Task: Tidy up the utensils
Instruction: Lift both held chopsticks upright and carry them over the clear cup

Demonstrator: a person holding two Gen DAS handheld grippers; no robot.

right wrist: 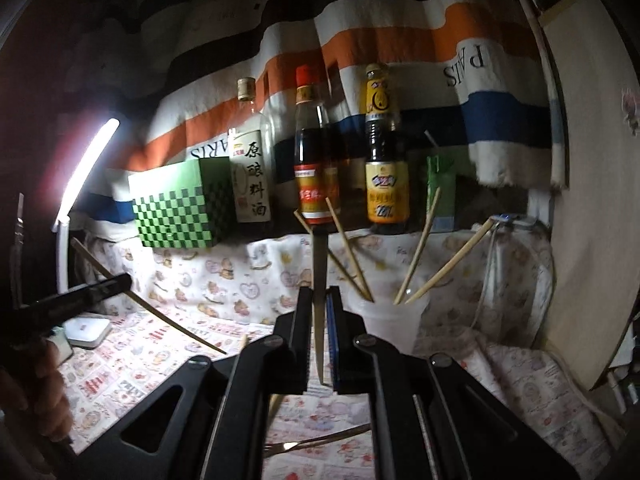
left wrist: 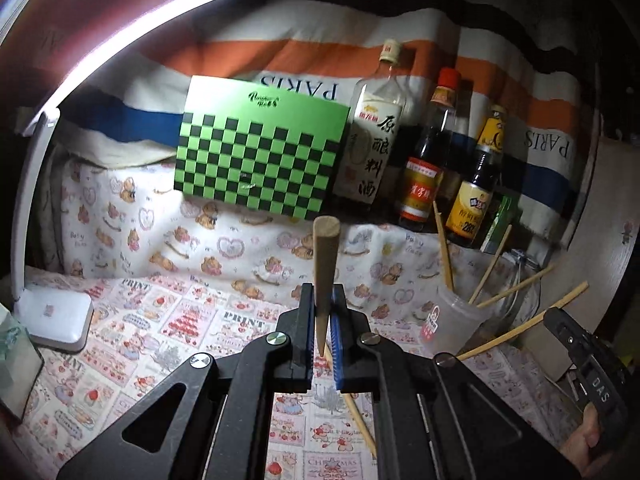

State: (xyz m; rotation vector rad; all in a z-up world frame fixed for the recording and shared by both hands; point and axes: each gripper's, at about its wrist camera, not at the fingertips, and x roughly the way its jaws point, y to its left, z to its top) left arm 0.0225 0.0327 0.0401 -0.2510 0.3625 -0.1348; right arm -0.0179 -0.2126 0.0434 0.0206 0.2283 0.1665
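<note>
My left gripper (left wrist: pixel 322 294) is shut on a wooden chopstick (left wrist: pixel 325 256), whose thick end points up and away. A second chopstick (left wrist: pixel 360 420) lies on the cloth beneath it. To the right stands a clear plastic cup (left wrist: pixel 456 320) with several chopsticks leaning in it. My right gripper (right wrist: pixel 320 294) is shut on a thin chopstick (right wrist: pixel 319 264) just left of the same cup (right wrist: pixel 394 320). Each gripper shows in the other's view: the right gripper (left wrist: pixel 560 320) with its chopstick (left wrist: pixel 520 330), and the left gripper (right wrist: pixel 116 282) with its chopstick (right wrist: pixel 160 316).
Three sauce bottles (left wrist: pixel 428 160) and a green checkered box (left wrist: pixel 256 152) stand along the back against a striped cloth. A white desk lamp (left wrist: pixel 56 320) sits at the left. A fork (right wrist: pixel 312 440) and a loose chopstick (right wrist: pixel 276 400) lie on the printed tablecloth (left wrist: pixel 160 320).
</note>
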